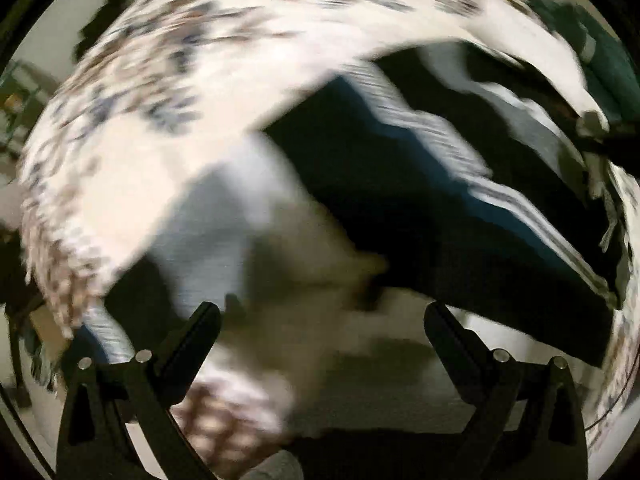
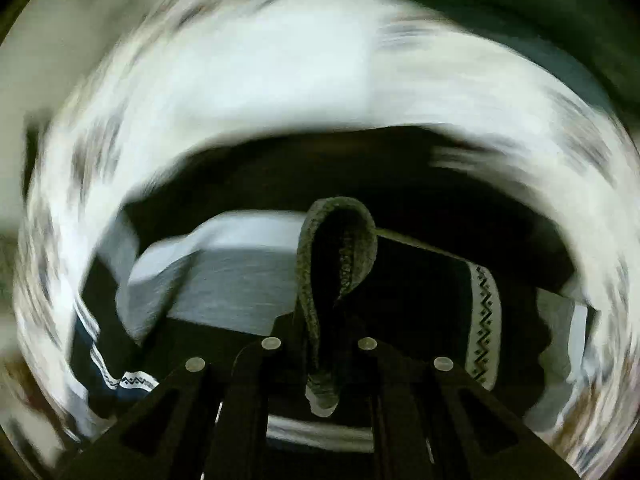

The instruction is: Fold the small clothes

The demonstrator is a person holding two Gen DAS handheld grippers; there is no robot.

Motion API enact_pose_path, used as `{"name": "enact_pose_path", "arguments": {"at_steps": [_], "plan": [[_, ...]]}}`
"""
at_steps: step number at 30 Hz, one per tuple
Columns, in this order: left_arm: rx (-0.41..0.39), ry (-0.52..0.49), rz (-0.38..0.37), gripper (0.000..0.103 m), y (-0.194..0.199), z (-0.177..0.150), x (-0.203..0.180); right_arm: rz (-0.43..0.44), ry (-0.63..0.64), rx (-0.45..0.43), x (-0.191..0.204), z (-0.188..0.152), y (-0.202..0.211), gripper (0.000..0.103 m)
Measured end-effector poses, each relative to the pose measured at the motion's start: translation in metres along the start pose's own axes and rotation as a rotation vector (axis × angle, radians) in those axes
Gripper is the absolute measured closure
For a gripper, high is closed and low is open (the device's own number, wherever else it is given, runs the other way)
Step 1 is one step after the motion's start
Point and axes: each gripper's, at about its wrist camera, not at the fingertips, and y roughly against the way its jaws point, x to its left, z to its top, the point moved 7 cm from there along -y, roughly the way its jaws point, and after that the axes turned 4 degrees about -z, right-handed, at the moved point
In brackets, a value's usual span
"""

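Observation:
A dark garment (image 1: 384, 204) with white striped trim lies on a white patterned bedspread (image 1: 132, 92), next to grey cloth (image 1: 208, 232). My left gripper (image 1: 320, 312) is open and empty, its fingers spread wide above pale cloth; the view is blurred. My right gripper (image 2: 320, 344) is shut on a grey knitted hem (image 2: 336, 248) of the dark garment (image 2: 420, 300), which loops up between the fingers. A white zigzag band (image 2: 486, 320) runs along the garment. Grey cloth (image 2: 224, 280) lies behind it.
The patterned bedspread (image 2: 260, 80) fills the surroundings in both views. A teal item (image 1: 612, 60) sits at the far right edge. Dark furniture (image 1: 108, 12) stands beyond the bed at upper left.

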Motion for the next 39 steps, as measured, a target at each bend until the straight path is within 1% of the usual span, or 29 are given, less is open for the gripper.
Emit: {"name": "enact_pose_path", "arguments": {"at_steps": [1,3,4,5,6,7,8,10,11,12,13,16,18,19,20,21,22,23,24,25,27,28,31,34,35,36,37,38,39], "plan": [[-0.007,0.027,0.011,0.0,0.003,0.002,0.013,-0.004,0.064,0.011,0.034,0.002,-0.006,0.095],[-0.02,0.08,0.039,0.0,0.012,-0.004,0.055,0.028,0.198,0.008,0.106,0.003,-0.011,0.095],[-0.018,0.098,0.051,0.0,0.009,-0.001,0.056,0.031,0.263,0.046,0.138,-0.001,-0.023,0.095],[-0.014,0.125,0.058,0.0,0.007,0.0,0.065,0.008,0.288,0.078,0.151,-0.004,-0.035,0.095],[-0.01,0.147,0.06,0.0,0.007,0.003,0.072,-0.024,0.299,0.098,0.158,-0.004,-0.045,0.091],[-0.012,0.174,0.06,0.0,0.011,-0.002,0.087,-0.041,0.3,0.119,0.161,-0.007,-0.052,0.089],[-0.013,0.19,0.056,0.0,0.014,0.004,0.095,-0.028,0.274,0.138,0.16,-0.008,-0.052,0.086],[-0.01,0.239,0.04,0.0,0.018,-0.005,0.119,0.05,0.183,0.162,0.144,-0.01,-0.043,0.074],[-0.007,0.258,0.033,0.0,0.014,-0.002,0.123,0.118,0.113,0.166,0.13,-0.012,-0.032,0.056],[-0.001,0.289,0.019,0.0,0.015,-0.009,0.131,0.169,0.055,0.162,0.117,-0.015,-0.022,0.042],[0.008,0.331,-0.007,0.0,0.015,-0.019,0.145,0.215,-0.015,0.152,0.096,-0.021,-0.008,0.04],[0.051,0.45,-0.099,0.0,0.005,-0.04,0.165,0.255,-0.114,0.162,0.051,-0.043,0.011,0.04],[0.071,0.533,-0.193,0.0,-0.009,-0.051,0.172,0.251,-0.171,0.189,0.025,-0.063,0.017,0.04],[0.08,0.554,-0.224,0.0,-0.016,-0.053,0.173,0.243,-0.189,0.206,0.015,-0.073,0.014,0.04],[0.092,0.565,-0.23,0.0,-0.024,-0.056,0.173,0.234,-0.206,0.219,0.004,-0.084,0.012,0.04],[0.096,0.568,-0.236,0.003,-0.029,-0.057,0.172,0.23,-0.217,0.232,-0.003,-0.093,0.009,0.04],[0.084,0.571,-0.22,0.024,-0.032,-0.055,0.171,0.228,-0.233,0.261,-0.01,-0.105,0.004,0.04],[0.067,0.566,-0.191,0.053,-0.03,-0.053,0.172,0.224,-0.246,0.278,-0.008,-0.111,-0.009,0.04],[0.036,0.554,-0.159,0.075,-0.023,-0.049,0.173,0.22,-0.256,0.286,0.0,-0.118,-0.019,0.04],[-0.008,0.553,-0.151,0.098,-0.009,-0.041,0.175,0.218,-0.257,0.293,0.002,-0.122,-0.024,0.04],[-0.116,0.581,-0.174,0.099,0.021,-0.024,0.183,0.209,-0.24,0.286,0.013,-0.125,-0.029,0.04],[-0.176,0.587,-0.184,0.099,0.041,-0.011,0.188,0.212,-0.229,0.275,0.017,-0.125,-0.027,0.04],[-0.339,0.573,-0.213,0.099,0.096,0.037,0.205,0.226,-0.186,0.235,0.035,-0.12,-0.017,0.04],[-0.461,0.541,-0.251,0.099,0.13,0.08,0.218,0.247,-0.16,0.213,0.052,-0.114,-0.01,0.04],[-0.489,0.518,-0.248,0.098,0.135,0.097,0.219,0.256,-0.156,0.212,0.058,-0.112,-0.01,0.04],[-0.499,0.504,-0.237,0.098,0.134,0.106,0.221,0.259,-0.153,0.211,0.061,-0.11,-0.009,0.04],[-0.493,0.495,-0.228,0.095,0.128,0.111,0.227,0.262,-0.15,0.211,0.065,-0.108,-0.009,0.04],[-0.465,0.498,-0.224,0.093,0.113,0.114,0.233,0.264,-0.144,0.215,0.07,-0.106,-0.011,0.04],[-0.419,0.517,-0.213,0.092,0.099,0.11,0.242,0.263,-0.139,0.223,0.076,-0.104,-0.012,0.04]]}}
